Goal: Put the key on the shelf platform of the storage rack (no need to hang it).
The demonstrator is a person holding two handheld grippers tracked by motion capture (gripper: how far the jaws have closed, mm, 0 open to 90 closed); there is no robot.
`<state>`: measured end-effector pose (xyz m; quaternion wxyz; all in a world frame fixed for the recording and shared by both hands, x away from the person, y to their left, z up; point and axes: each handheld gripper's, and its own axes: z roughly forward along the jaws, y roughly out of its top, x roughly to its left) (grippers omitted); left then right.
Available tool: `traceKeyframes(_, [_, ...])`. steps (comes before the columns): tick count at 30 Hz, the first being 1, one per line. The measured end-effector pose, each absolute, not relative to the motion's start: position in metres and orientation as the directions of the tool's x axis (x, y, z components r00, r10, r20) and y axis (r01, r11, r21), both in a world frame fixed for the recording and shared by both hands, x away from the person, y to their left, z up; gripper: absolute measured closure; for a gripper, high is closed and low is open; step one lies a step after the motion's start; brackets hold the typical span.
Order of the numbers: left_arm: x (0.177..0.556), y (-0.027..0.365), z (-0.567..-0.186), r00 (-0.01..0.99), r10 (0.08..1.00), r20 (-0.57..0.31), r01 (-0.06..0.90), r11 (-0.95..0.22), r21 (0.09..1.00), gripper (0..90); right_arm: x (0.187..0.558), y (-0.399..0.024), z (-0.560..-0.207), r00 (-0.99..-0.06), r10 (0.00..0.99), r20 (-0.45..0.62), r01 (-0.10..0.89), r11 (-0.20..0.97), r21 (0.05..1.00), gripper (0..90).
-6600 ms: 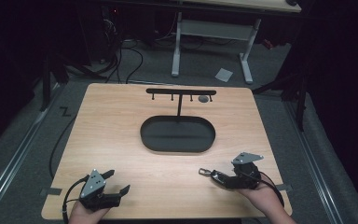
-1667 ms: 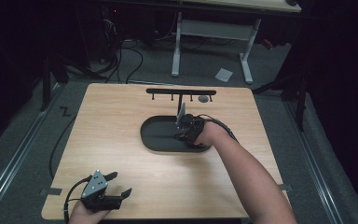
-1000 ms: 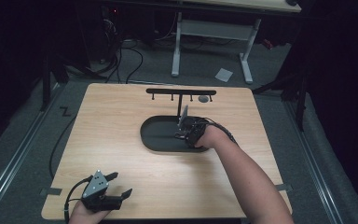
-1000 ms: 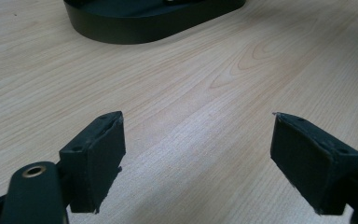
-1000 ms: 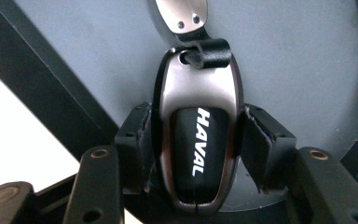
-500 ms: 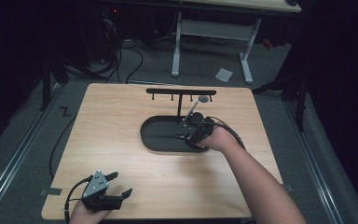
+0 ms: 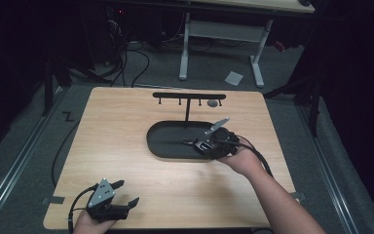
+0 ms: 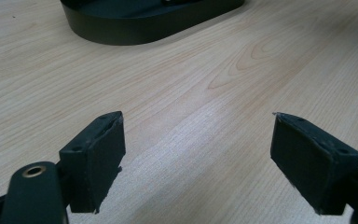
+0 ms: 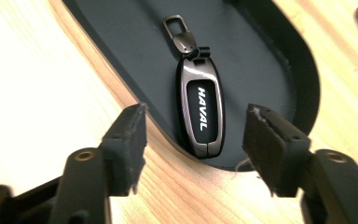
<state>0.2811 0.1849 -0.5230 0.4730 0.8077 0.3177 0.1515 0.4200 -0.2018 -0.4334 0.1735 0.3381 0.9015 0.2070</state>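
Right gripper (image 7: 195,143) is out over the right end of the black oval tray (image 7: 160,146), mid-bench (image 7: 126,117). Its fingers (image 9: 128,135) are spread wide and hold nothing.

Key fob (image 9: 200,109) lies flat on the tray floor (image 9: 121,42), between and just beyond the two fingers in the right gripper view. It has a dark metallic shell with "HAVAL" in white on a black inset. The clip (image 9: 179,30) points away from the gripper. The near end of the fob sits against the tray's inner wall. Neither finger touches the fob. In the high view the fob is too small to pick out.

Left gripper (image 7: 124,192) is at the near-left corner of the bench, held in the left hand (image 7: 90,224), well apart from the tray. Fingers (image 8: 95,156) are wide, nothing between them, bare wood ahead. The tray rim (image 8: 144,32) shows at the top of the left gripper view.

Behind the tray stands a black T-shaped rack (image 7: 189,97) with short pegs under its bar, post rising from the tray's far side. A small grey round thing (image 7: 213,103) sits near the bar's right end; can't tell what it is.
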Motion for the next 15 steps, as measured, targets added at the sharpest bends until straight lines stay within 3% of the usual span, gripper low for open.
traceKeyframes(12, [0.28, 0.183, -0.523, 0.755, 0.653, -0.053, 0.368, -0.356, 0.859, 18.5, 0.376, -0.225, -0.461, -0.655, 0.74, -0.151, 0.505, 0.578, 0.642, 32.3])
traceKeyframes(15, [0.28, 0.183, -0.523, 0.756, 0.653, -0.051, 0.366, -0.358, 0.859, 18.5, 0.357, -0.234, -0.476, -0.626, 0.773, -0.104, 0.504, 0.502, 0.702, 30.1])
